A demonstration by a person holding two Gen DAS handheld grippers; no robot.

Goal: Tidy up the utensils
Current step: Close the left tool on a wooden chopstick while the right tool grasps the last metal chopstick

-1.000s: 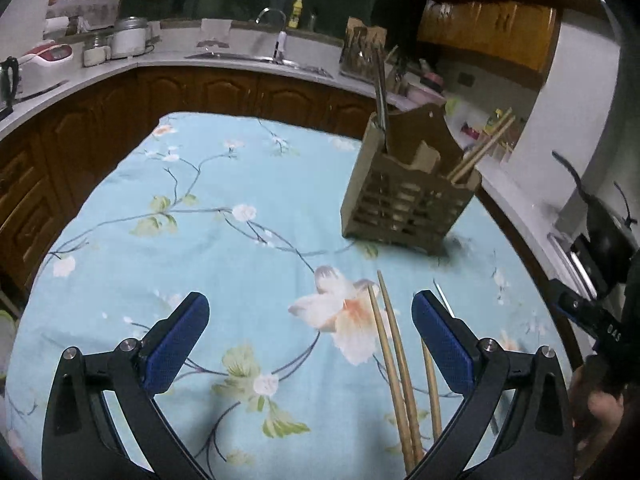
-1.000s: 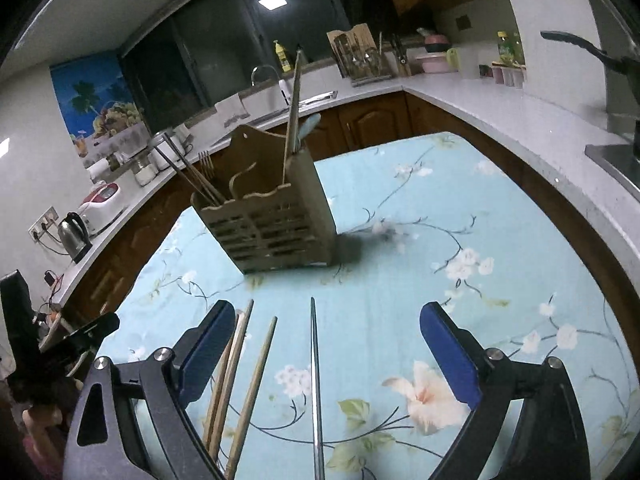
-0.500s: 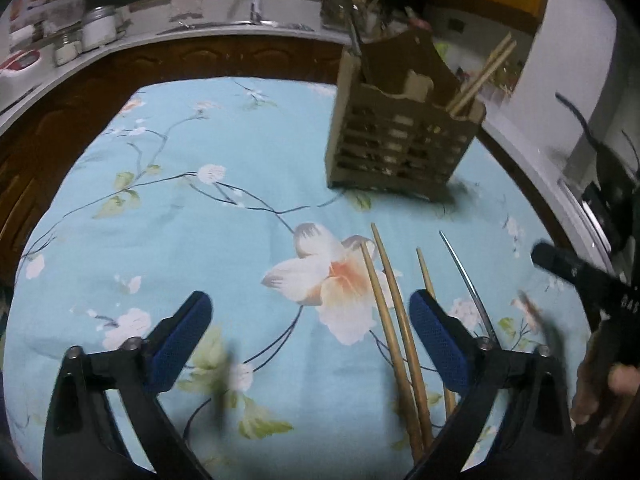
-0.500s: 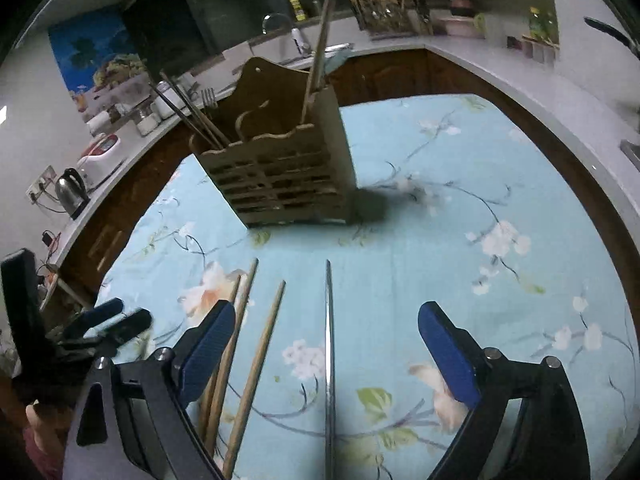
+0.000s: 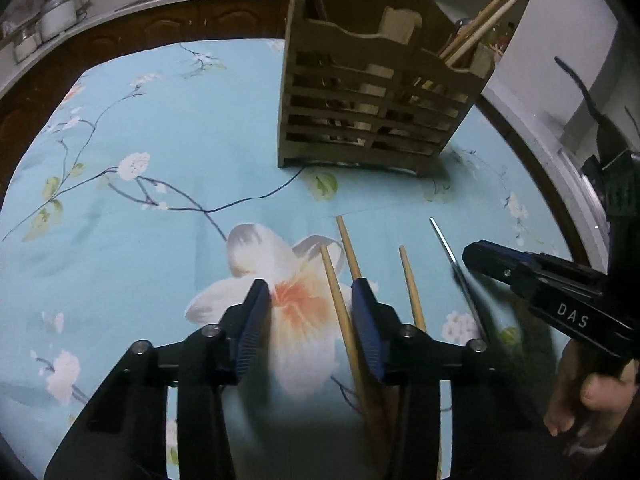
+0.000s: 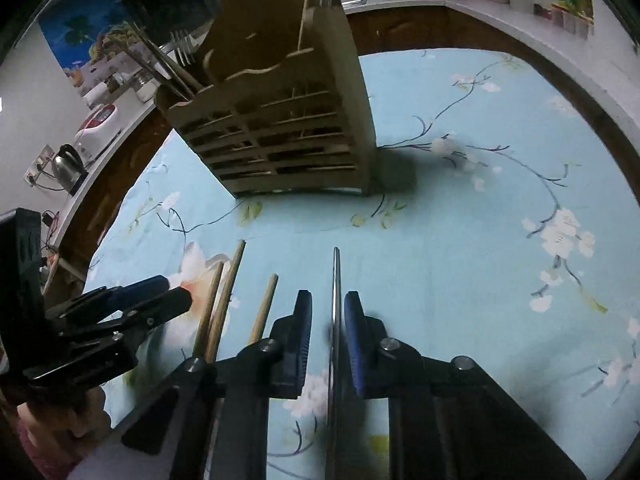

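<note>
1. The table carries a pale blue flowered cloth (image 5: 160, 220). Off its far left corner, white jars (image 5: 60, 16) stand on the kitchen counter.
2. The left gripper (image 5: 309, 292) hangs low over the near part of the table, pointing steeply down. Its jaws have just been closing and now stand narrow but still apart. One wooden chopstick (image 5: 340, 312) lies between them, just beside the right-hand finger, and a clear gap shows on the other side, so nothing is clamped.
3. A second wooden chopstick (image 5: 349, 248) lies close alongside the first. Its far tip shows, and the rest runs under the right-hand finger.
4. A third wooden chopstick (image 5: 410, 284) lies just outside that finger, roughly parallel to the others.
5. The wooden utensil caddy (image 5: 360, 120) stands upright toward the far edge of the table, well beyond the chopstick tips. Several chopsticks lean out of its right-hand compartment.
6. A metal chopstick (image 6: 335, 280) lies rightmost of the four, pointing toward the caddy.
7. The right gripper (image 6: 328, 300) straddles this metal chopstick. Its jaws have just been closing and stand nearly together. The right pad is just beside the metal, a slit remains at the left pad, and the chopstick still lies on the cloth.
8. A person's hand (image 5: 592, 400) holds the right gripper at the table's near right corner.
</note>
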